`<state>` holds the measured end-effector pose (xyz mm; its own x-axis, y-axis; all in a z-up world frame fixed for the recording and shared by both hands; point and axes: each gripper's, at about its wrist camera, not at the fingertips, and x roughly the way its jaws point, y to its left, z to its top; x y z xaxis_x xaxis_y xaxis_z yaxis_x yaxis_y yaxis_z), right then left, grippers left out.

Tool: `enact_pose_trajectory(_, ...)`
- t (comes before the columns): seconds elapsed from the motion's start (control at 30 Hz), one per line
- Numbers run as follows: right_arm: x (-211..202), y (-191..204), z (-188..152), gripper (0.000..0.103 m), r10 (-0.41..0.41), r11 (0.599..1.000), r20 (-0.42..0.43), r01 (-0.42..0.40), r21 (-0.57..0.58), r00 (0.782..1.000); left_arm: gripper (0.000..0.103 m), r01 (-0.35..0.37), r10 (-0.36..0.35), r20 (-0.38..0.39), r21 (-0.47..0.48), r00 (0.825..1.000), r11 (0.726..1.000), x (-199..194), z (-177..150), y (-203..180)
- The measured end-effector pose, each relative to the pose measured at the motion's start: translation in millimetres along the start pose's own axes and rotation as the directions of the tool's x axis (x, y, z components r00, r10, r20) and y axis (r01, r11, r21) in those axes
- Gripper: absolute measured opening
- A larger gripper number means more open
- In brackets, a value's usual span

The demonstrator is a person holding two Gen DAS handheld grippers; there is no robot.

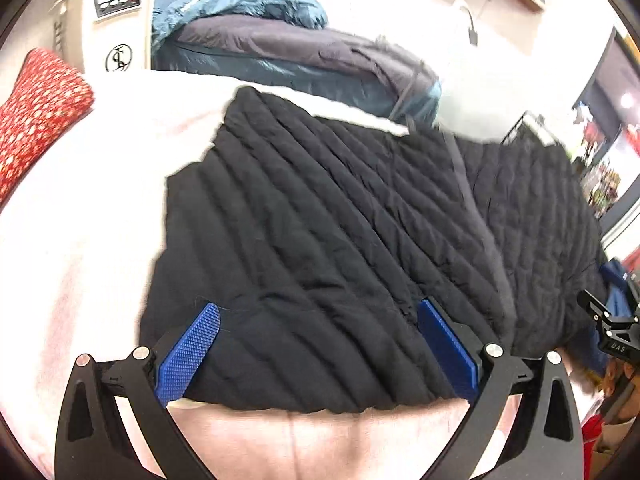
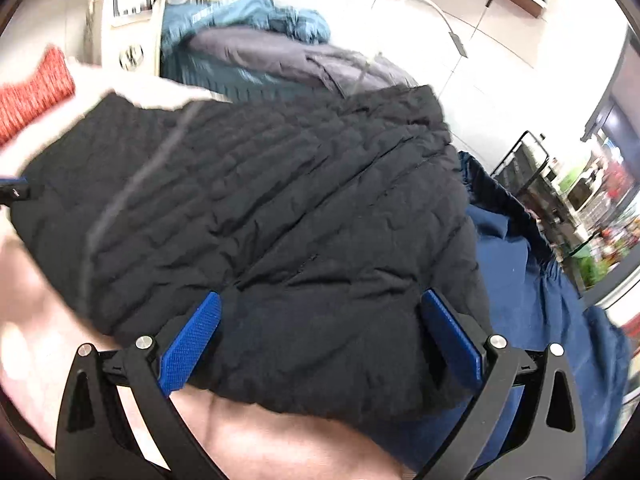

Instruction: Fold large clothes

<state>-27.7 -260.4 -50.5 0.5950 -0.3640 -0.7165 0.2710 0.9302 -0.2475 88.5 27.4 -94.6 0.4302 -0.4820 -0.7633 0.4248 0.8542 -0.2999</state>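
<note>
A black quilted jacket (image 1: 340, 248) lies spread on a pale pink bed cover (image 1: 80, 220). My left gripper (image 1: 320, 344) is open, its blue pads (image 1: 192, 348) wide apart over the jacket's near hem. My right gripper (image 2: 320, 340) is also open, its blue pads (image 2: 452, 340) spread over the near hem at the jacket's (image 2: 280, 208) right side. The right gripper's black frame shows at the right edge of the left wrist view (image 1: 612, 320). A grey zipper line (image 1: 472, 216) runs down the jacket.
A red dotted cushion (image 1: 36, 120) lies at the far left. Folded teal and dark grey garments (image 1: 280, 48) are piled at the back. Blue clothing (image 2: 532, 300) lies right of the jacket. A cream device (image 1: 108, 12) stands at the back left.
</note>
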Motion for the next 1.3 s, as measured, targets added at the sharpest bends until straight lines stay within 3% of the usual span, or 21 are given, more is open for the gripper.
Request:
enact_pose_trajectory(0.1,-16.2,-27.2,-1.1,0.098,0.084,0.989,0.059,-0.09,0.115,0.995,0.097,-0.025,0.028,0.05,-0.052,0.998,0.998,-20.0,2.1,22.9)
enact_pose_trajectory(0.2,-26.7,-67.9,-2.0,0.098,0.134,0.949,0.121,-0.163,0.27,0.984,0.097,0.009,-0.002,0.065,-0.11,0.998,0.994,-28.7,3.1,47.1)
enact_pose_trajectory(0.33,-8.5,-121.0,-6.5,0.098,0.306,0.825,0.132,-0.332,0.457,0.943,0.097,0.07,-0.066,0.027,-0.19,0.997,0.979,-18.3,9.2,80.7)
enact_pose_trajectory(0.43,16.4,-145.7,-13.5,0.098,0.392,0.746,0.106,-0.383,0.545,0.914,0.097,0.14,-0.145,-0.004,-0.22,0.989,0.965,-4.8,13.6,97.7)
enact_pose_trajectory(0.5,32.0,-152.2,-17.7,0.098,0.472,0.689,0.098,-0.436,0.579,0.876,0.097,0.19,-0.206,-0.043,-0.241,0.978,0.952,8.7,14.3,103.9)
enact_pose_trajectory(0.57,39.1,-152.8,-17.4,0.098,0.507,0.666,0.098,-0.462,0.586,0.856,0.097,0.193,-0.224,-0.091,-0.267,0.97,0.944,25.4,15.3,109.8)
enact_pose_trajectory(0.7,50.1,-147.7,-7.9,0.098,0.534,0.696,0.043,-0.468,0.544,0.844,0.097,0.2,-0.247,-0.154,-0.272,0.957,0.941,53.1,17.2,109.7)
enact_pose_trajectory(0.83,62.1,-142.2,3.6,0.098,0.554,0.727,-0.019,-0.473,0.497,0.832,0.097,0.206,-0.242,-0.152,-0.22,0.958,0.954,63.5,22.7,101.5)
enact_pose_trajectory(1.0,73.4,-145.2,8.1,0.098,0.607,0.704,-0.045,-0.511,0.493,0.793,0.097,0.246,-0.29,-0.115,-0.299,0.95,0.922,75.9,35.2,112.4)
enact_pose_trajectory(1.07,79.7,-143.4,11.0,0.098,0.608,0.707,-0.055,-0.508,0.492,0.792,0.097,0.263,-0.308,-0.097,-0.323,0.946,0.909,79.0,38.3,110.3)
enact_pose_trajectory(1.13,87.8,-132.1,19.2,0.098,0.6,0.736,-0.092,-0.503,0.453,0.795,0.097,0.281,-0.328,-0.093,-0.334,0.94,0.9,84.6,41.0,105.2)
enact_pose_trajectory(1.3,105.0,-105.5,36.1,0.098,0.581,0.785,-0.167,-0.493,0.375,0.797,0.095,0.272,-0.317,-0.104,-0.309,0.943,0.911,90.7,47.2,90.5)
